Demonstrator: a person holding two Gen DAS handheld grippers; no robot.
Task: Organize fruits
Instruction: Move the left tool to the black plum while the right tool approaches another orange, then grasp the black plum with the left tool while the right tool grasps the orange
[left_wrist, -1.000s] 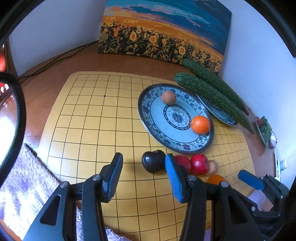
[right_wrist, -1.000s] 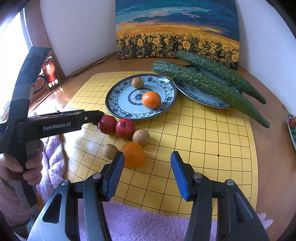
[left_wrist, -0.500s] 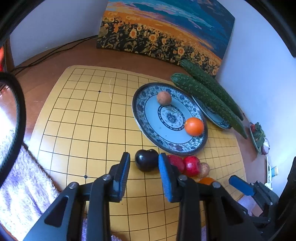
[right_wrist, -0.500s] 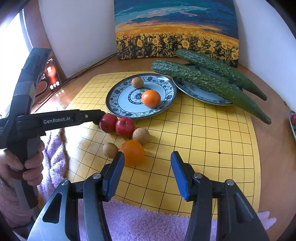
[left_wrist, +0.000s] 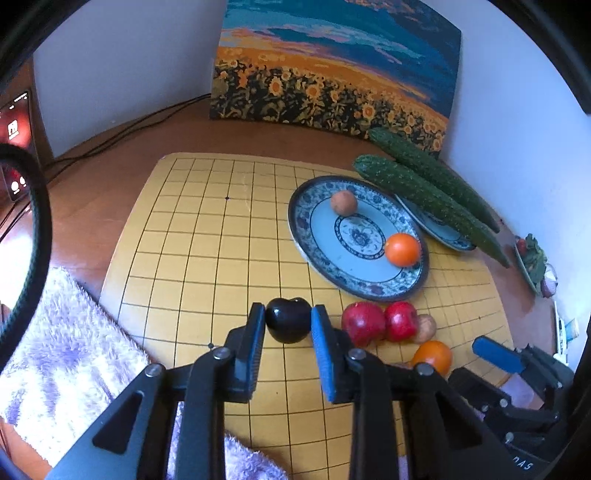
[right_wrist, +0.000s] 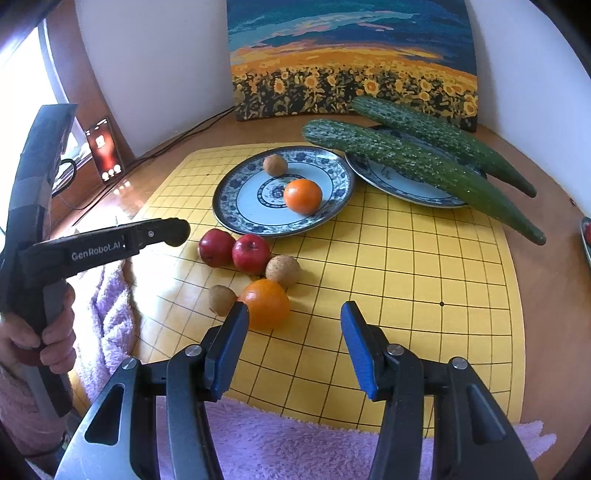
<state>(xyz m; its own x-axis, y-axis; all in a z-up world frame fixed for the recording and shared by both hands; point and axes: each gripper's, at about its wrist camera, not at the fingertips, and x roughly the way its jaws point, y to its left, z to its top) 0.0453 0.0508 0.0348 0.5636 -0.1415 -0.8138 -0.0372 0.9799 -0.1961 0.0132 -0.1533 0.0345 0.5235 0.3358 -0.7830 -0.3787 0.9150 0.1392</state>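
Down on the yellow gridded game board (left_wrist: 192, 258), the left gripper (left_wrist: 288, 325) has its two blue-padded fingers clamped on either side of a glossy dark, nearly black plum-like fruit (left_wrist: 289, 320), which sits on the board just short of the blue-and-white patterned porcelain plate (left_wrist: 317, 258). That plate holds a small round brown fruit (left_wrist: 343, 202) near its far rim and a bright orange (left_wrist: 402, 249) near its right rim. Just right of the gripped dark fruit lie two red apples (left_wrist: 380, 322) touching each other, with another small brown fruit (left_wrist: 424, 328) and a second orange (left_wrist: 432, 356) beside them. From the right wrist view, the right gripper (right_wrist: 291, 317) hangs above the board with its jaws apart and nothing between them; that second orange is just beyond its left finger, next to a small brown kiwi-like fruit (right_wrist: 221, 300). Two long green cucumbers (right_wrist: 424, 158) rest across a second patterned plate (right_wrist: 399, 182) behind. A person's hand (right_wrist: 48, 343) grips the left tool's handle at the left edge. A sunflower-field painting (right_wrist: 351, 66) leans on the white wall, and a fluffy lilac towel (right_wrist: 295, 443) lies along the near edge of the board.
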